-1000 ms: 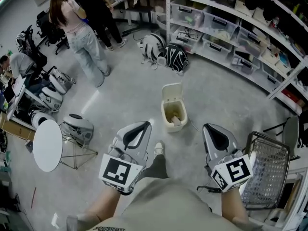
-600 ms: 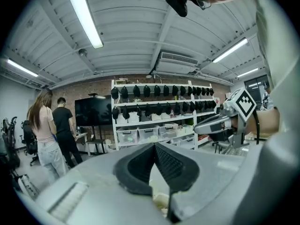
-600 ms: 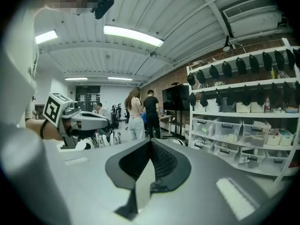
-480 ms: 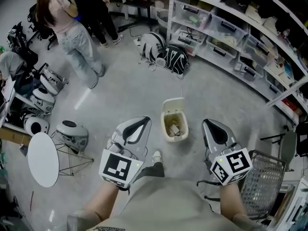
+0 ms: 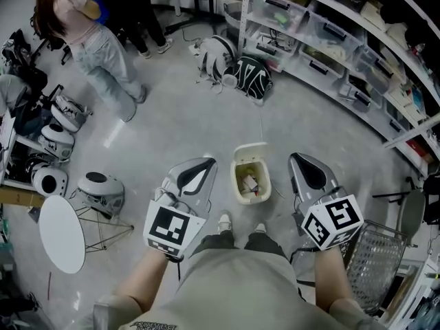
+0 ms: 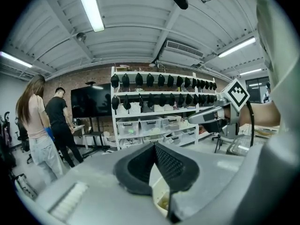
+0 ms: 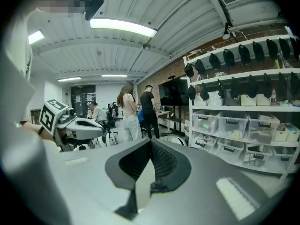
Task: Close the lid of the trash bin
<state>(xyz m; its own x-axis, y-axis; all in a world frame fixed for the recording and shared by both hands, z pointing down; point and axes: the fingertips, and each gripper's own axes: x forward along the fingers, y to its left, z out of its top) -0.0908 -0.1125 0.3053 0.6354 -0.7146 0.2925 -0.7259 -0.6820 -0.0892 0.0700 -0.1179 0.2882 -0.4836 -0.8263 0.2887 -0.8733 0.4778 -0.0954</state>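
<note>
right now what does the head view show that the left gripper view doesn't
Only the head view: the whole trash bin with its lid up at the far side, the round white table and the person's shoes. Only the left gripper view: the ceiling lights and a dark wall screen. Both: the storage shelves, the standing people, the right hand-held gripper and at least a sliver of the bin.
</note>
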